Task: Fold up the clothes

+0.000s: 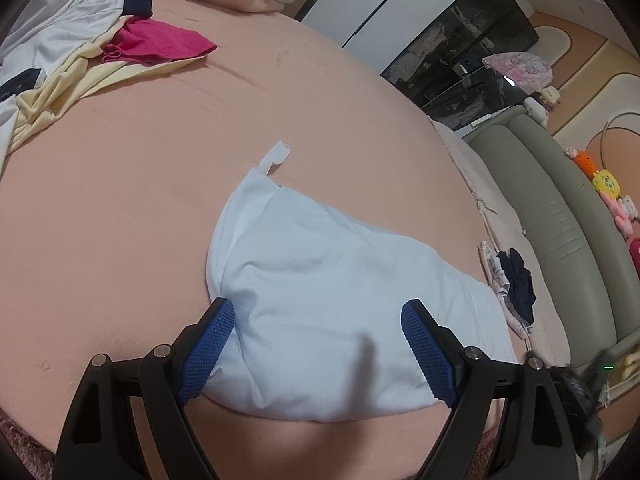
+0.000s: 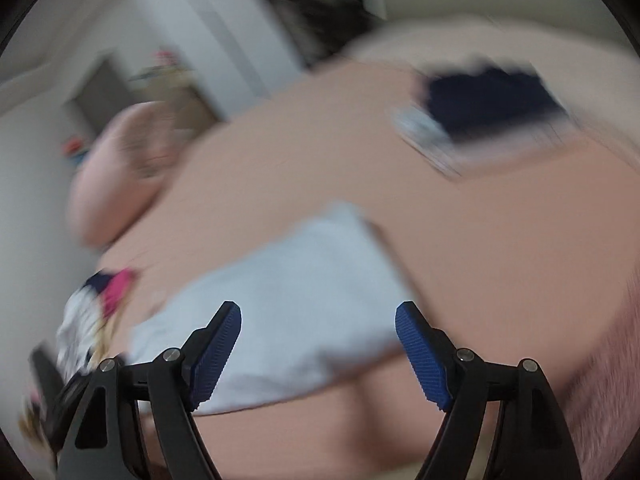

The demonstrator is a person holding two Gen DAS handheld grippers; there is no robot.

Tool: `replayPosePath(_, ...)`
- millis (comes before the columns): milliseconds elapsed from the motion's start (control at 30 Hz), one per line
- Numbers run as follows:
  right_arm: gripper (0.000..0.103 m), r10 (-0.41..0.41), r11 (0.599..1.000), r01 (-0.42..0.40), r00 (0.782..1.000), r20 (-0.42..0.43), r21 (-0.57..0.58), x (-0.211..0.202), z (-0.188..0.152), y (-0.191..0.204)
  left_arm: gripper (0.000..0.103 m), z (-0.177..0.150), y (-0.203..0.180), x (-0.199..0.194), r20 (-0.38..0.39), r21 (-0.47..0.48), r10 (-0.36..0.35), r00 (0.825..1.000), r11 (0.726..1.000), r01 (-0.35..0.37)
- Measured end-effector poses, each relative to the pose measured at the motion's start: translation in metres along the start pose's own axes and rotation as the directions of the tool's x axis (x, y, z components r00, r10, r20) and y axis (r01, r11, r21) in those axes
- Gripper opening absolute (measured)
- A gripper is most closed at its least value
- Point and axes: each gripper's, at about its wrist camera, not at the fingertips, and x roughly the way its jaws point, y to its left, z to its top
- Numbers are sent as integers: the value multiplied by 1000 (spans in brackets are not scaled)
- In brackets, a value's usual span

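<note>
A peach-sheeted bed [image 1: 120,200] carries a pale blue garment [image 1: 320,320] lying partly folded near its front edge, with a heap of unfolded clothes [image 1: 80,52] well apart at the far left and a small dark folded stack [image 1: 516,284] near the right edge. The left gripper [image 1: 318,320] hovers over the garment, fingers spread wide and holding nothing. The right gripper [image 2: 318,322], in a motion-blurred view, is likewise spread above the same garment.

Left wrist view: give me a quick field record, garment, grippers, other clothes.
garment: pale blue garment, lying partly folded on the pink bed sheet
left gripper: open, above the garment's near edge
right gripper: open, above the same garment; view blurred
unfolded pile: white, cream and magenta clothes, far left
folded stack: dark item on top, right edge
</note>
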Motion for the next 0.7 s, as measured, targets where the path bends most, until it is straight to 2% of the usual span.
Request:
replayPosePath(100,80,-25,992,36,995,-95,120,23,-5,-18,86,0,-5,-6,26,39,7,1000,999,-8)
replayPosePath(167,80,-16,992,30,994,-110,125,35,-6,-17,86,-1,-9,-9,40,63,13,999,998,-15)
replayPosePath(200,80,1,994,10,995,-98,109,39,-3,-13,86,-1,-9,-6,29,67,21,999,998,-23)
replayPosePath(267,72,86,993,-79,992,-87,84,51,8,-3,86,-2,-7,-2,10,51,21,1000,998,-22)
replayPosePath(367,54,142,985,-131,984,-105,109,80,25,4,86,-3,-6,0,-2,47,27,1000,999,-27)
replayPosePath(400,32,146,982,-131,984,-106,136,90,30,1,86,-3,-6,0,-3,47,30,1000,998,-30)
replayPosePath(433,26,147,983,-134,984,-104,127,95,34,3,86,-3,-6,0,-5,48,33,999,998,-33)
replayPosePath(500,21,143,990,-140,985,-95,32,95,39,19,86,-3,-7,1,-9,50,39,999,998,-38)
replayPosePath(567,20,108,977,-119,992,-71,-179,86,37,51,86,-4,-7,1,-12,51,47,999,998,-46)
replayPosePath(633,20,91,909,-102,995,-45,-405,76,26,89,86,-3,-5,0,-12,42,78,997,996,-77)
replayPosePath(700,20,96,818,-91,995,-22,-568,68,11,122,86,-4,3,-4,-23,-6,97,995,995,-97)
